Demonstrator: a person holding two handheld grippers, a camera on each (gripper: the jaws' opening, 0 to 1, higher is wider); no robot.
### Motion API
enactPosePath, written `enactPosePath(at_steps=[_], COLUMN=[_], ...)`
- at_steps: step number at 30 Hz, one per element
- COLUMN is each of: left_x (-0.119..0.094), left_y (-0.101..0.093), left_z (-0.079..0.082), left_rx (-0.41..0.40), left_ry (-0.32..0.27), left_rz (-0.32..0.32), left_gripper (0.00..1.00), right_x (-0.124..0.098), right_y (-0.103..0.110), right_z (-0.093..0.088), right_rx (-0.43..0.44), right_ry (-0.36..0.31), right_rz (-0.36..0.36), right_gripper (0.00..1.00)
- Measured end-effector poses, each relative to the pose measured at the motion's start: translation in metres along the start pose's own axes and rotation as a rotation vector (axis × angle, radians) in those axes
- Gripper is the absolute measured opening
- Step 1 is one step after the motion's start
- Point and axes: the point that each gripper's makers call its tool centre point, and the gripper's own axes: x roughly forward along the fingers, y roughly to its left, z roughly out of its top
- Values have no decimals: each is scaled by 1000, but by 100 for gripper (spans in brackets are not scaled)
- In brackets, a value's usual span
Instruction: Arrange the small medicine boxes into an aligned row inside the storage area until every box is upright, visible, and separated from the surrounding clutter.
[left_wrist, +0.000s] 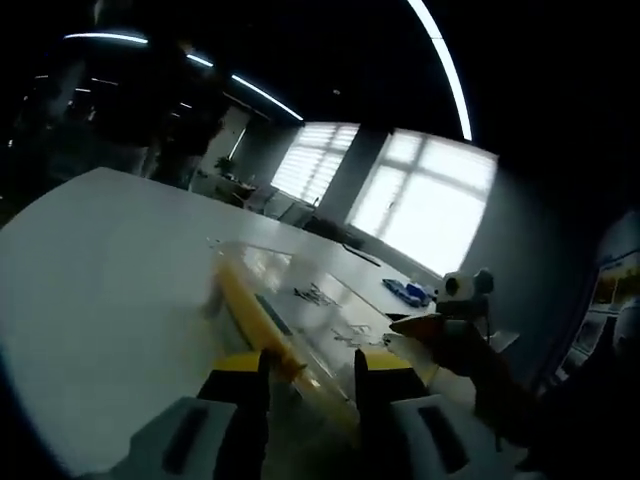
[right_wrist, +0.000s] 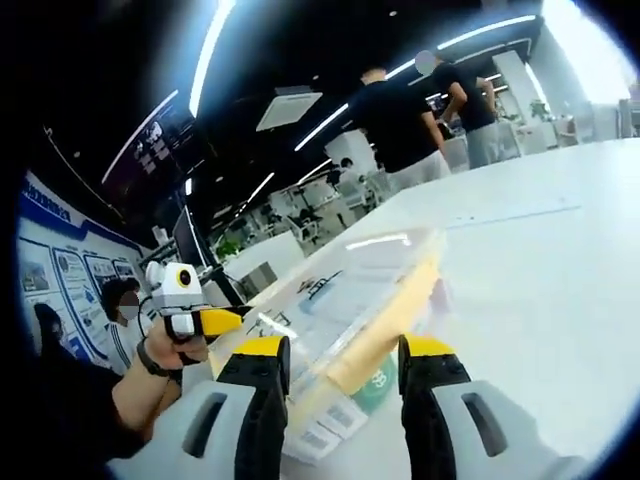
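A clear plastic storage bin with a yellow rim lies on the white table. Small white medicine boxes with barcode labels and a green-and-white box sit at its near end, between the jaws of my right gripper, which stand wide apart. In the left gripper view the bin runs away from my left gripper, whose jaws are open astride the yellow rim. Each gripper also appears across the bin: the left gripper in a hand, the right gripper.
The white table stretches wide to the left of the bin. Blue items lie on the far side. Two people stand beyond the table's far edge. A wall with posters is at the left.
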Motion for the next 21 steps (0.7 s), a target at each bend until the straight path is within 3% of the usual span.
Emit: enactPosePath(at_steps=[7,14,21], left_x=[0,4,7], left_y=[2,-6,0], left_z=[1,4,10], left_rx=[-71,-21,50], left_ry=[-12,7,4], left_rz=[-69,-75,-58], left_gripper=[26,25,16], right_x=[-5,-11,-17], right_y=[-1,-3,0], right_z=[-3,-4,-8], right_rx=[23,57,69], right_ry=[0,-12,-25], right_rz=[-53,-142,-216], right_gripper=[38,36,37])
